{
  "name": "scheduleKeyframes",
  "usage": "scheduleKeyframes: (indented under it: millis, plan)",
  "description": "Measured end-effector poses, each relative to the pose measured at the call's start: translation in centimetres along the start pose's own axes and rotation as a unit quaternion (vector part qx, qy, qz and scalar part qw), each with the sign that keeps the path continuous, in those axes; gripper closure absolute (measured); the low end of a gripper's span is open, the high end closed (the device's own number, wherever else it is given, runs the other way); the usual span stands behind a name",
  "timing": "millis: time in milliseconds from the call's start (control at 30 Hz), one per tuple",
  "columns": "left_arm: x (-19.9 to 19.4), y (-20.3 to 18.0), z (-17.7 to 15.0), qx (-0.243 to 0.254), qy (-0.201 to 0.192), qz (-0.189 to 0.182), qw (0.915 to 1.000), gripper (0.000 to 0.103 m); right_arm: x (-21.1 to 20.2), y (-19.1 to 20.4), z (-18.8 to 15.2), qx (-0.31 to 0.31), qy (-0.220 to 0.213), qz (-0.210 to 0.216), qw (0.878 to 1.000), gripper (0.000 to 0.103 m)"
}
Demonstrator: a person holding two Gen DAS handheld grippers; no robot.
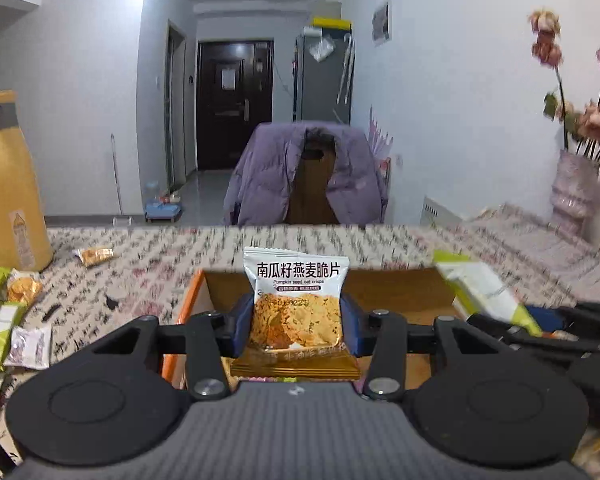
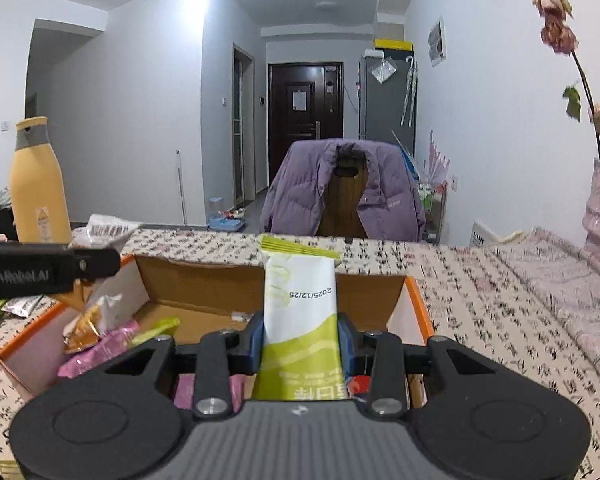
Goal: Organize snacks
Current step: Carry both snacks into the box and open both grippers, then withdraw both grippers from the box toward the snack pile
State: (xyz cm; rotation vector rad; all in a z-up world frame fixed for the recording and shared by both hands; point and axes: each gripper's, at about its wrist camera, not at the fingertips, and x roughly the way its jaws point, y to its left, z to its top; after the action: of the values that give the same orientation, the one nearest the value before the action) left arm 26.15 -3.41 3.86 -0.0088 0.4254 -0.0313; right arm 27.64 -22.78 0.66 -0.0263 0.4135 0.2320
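Left tongs clamped on pumpkin seed crisp packet, held upright over open cardboard box, right tongs clamped on green-and-white snack bar, held above same box, loose snack packets scattered on patterned counter.

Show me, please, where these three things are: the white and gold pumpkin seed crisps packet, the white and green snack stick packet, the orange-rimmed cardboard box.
Pumpkin seed crisps packet (image 1: 296, 304): left wrist view, its printed front.
Snack stick packet (image 2: 300, 304): right wrist view, its white middle.
Cardboard box (image 2: 204, 280): right wrist view, its back wall.
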Motion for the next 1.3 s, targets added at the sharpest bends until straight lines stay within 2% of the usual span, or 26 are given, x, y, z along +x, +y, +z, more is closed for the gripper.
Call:
scheduleKeyframes:
  millis: [233, 300, 333, 367, 400, 433, 467, 933, 1300]
  plan:
    - [1.0, 0.8, -1.1, -0.006, 0.018, -0.001, 0.9998, 0.057, 0.4, -0.4, -0.7, 0.007, 0.016, -0.001, 1.0, 0.066]
    - [0.7, 0.7, -1.2, -0.007, 0.014, 0.0, 0.9999, 0.049, 0.3, -0.5, -0.8, 0.009, 0.017, 0.001, 1.0, 0.062]
    - [0.6, 0.8, -1.2, -0.008, 0.01, 0.0, 0.9999, 0.031, 0.2, -0.6, -0.8, 0.011, 0.015, 0.002, 1.0, 0.055]
    - [0.4, 0.9, -1.2, -0.011, 0.003, 0.004, 0.9999, 0.008, 0.1, -0.7, -0.8, 0.015, 0.013, 0.003, 1.0, 0.047]
    - [0.2, 0.9, -1.1, -0.014, -0.005, 0.011, 0.9998, 0.0, 0.0, -0.9, -0.9, 0.016, 0.01, 0.001, 1.0, 0.026]
    - [-0.1, 1.0, -1.2, -0.016, -0.016, 0.017, 0.9996, 0.0, -0.2, -1.0, -0.9, 0.018, 0.007, -0.002, 1.0, 0.007]
    - [-0.2, 0.9, -1.2, -0.014, -0.02, 0.019, 0.9995, 0.0, -0.3, -1.1, -1.0, 0.02, 0.003, -0.006, 1.0, 0.001]
    - [-0.5, 1.1, -0.6, -0.029, -0.016, 0.024, 0.9992, 0.0, -1.0, -1.4, -0.4, 0.026, -0.004, -0.016, 1.0, 0.0]
    - [-3.9, 1.2, 0.9, -0.028, -0.028, 0.021, 0.999, 0.0, -5.6, 0.4, 1.2, -0.009, -0.033, -0.009, 0.999, 0.0]
